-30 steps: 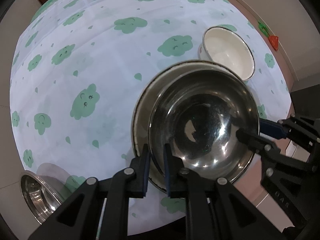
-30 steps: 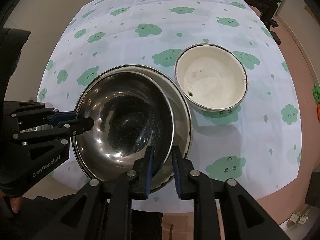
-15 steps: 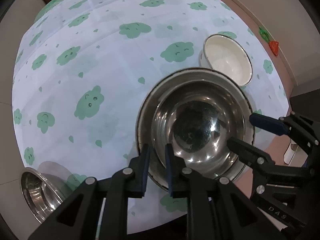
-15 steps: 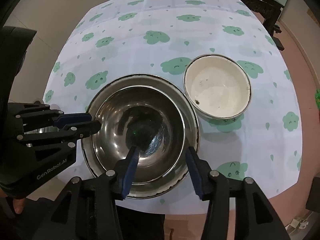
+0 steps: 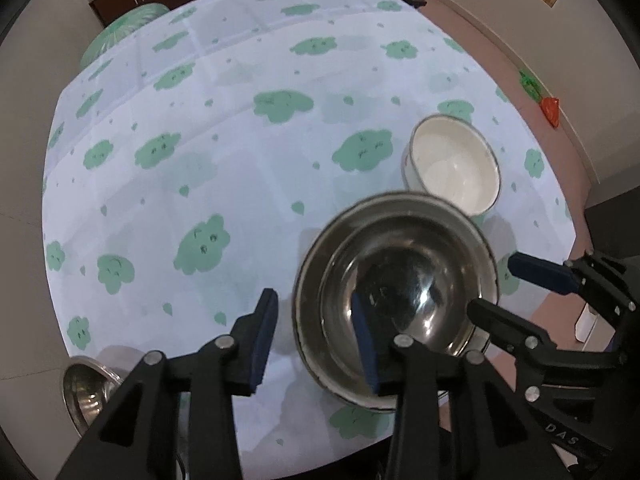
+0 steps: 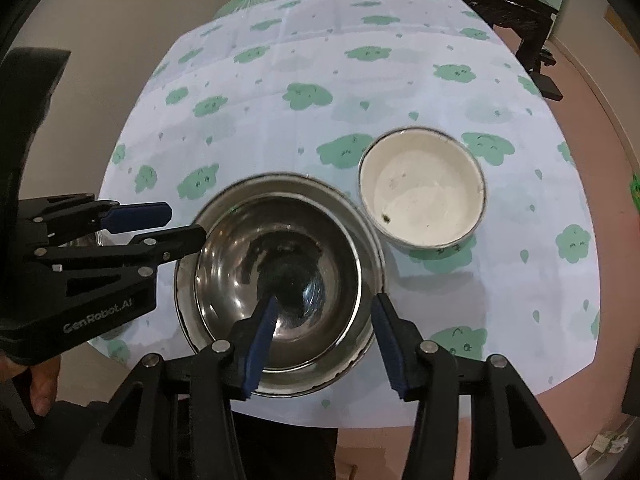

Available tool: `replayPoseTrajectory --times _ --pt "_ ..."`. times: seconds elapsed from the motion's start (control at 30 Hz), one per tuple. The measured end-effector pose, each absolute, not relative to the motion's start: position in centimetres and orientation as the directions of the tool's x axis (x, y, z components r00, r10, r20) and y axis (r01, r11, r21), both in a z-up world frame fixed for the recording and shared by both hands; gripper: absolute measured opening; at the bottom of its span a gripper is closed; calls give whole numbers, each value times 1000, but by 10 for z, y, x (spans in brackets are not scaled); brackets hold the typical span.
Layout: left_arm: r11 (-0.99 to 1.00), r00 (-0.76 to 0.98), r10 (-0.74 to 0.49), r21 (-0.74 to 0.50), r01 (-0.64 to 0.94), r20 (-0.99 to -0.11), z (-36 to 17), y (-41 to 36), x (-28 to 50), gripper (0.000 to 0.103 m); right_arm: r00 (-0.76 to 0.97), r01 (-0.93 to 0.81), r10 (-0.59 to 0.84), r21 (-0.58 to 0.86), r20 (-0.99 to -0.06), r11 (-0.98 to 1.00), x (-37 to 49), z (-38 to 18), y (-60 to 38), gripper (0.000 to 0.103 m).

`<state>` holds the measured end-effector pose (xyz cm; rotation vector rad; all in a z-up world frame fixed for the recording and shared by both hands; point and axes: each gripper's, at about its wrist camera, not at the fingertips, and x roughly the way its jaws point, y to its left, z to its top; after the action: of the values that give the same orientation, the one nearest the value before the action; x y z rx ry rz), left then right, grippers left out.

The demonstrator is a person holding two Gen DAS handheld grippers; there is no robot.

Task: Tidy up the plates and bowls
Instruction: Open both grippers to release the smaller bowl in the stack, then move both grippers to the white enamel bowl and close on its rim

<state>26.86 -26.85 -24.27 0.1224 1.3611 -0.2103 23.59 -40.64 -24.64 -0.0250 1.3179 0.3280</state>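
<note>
A shiny steel bowl (image 5: 404,292) (image 6: 288,256) sits nested and level inside a larger steel bowl (image 5: 310,300) (image 6: 370,248) near the table's front edge. My left gripper (image 5: 314,340) (image 6: 186,224) hangs a little above the left rim, its jaws opening; the rim lies between the pads, untouched. Over the near rim my right gripper (image 6: 325,340) (image 5: 504,292) stands open, one pad above the inner bowl and one outside the stack, neither pressing. A white enamel bowl (image 5: 456,168) (image 6: 422,192) stands just beyond the stack on the right.
The round table wears a white cloth with green clouds (image 5: 240,140) (image 6: 320,60). Another steel bowl (image 5: 86,388) sits at the table's near left edge. Dark furniture (image 6: 512,4) stands beyond the far side. A person's hand (image 6: 40,392) shows low on the left.
Both grippers were shut on the steel bowl's rim and have let go. The bowl has settled level inside the larger one. My left gripper has risen, and the right opened first.
</note>
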Motion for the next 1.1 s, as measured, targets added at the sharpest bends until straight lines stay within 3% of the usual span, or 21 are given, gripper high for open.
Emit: replayPoseTrajectory --times 0.63,1.1 --pt "947 225 -91 -15 321 -970 -230 -321 315 42 285 -108 165 140 -944 984 266 -240 -466 51" --pt "930 184 -67 6 368 -981 -255 -356 347 42 259 -59 124 113 -958 992 298 -263 -490 52"
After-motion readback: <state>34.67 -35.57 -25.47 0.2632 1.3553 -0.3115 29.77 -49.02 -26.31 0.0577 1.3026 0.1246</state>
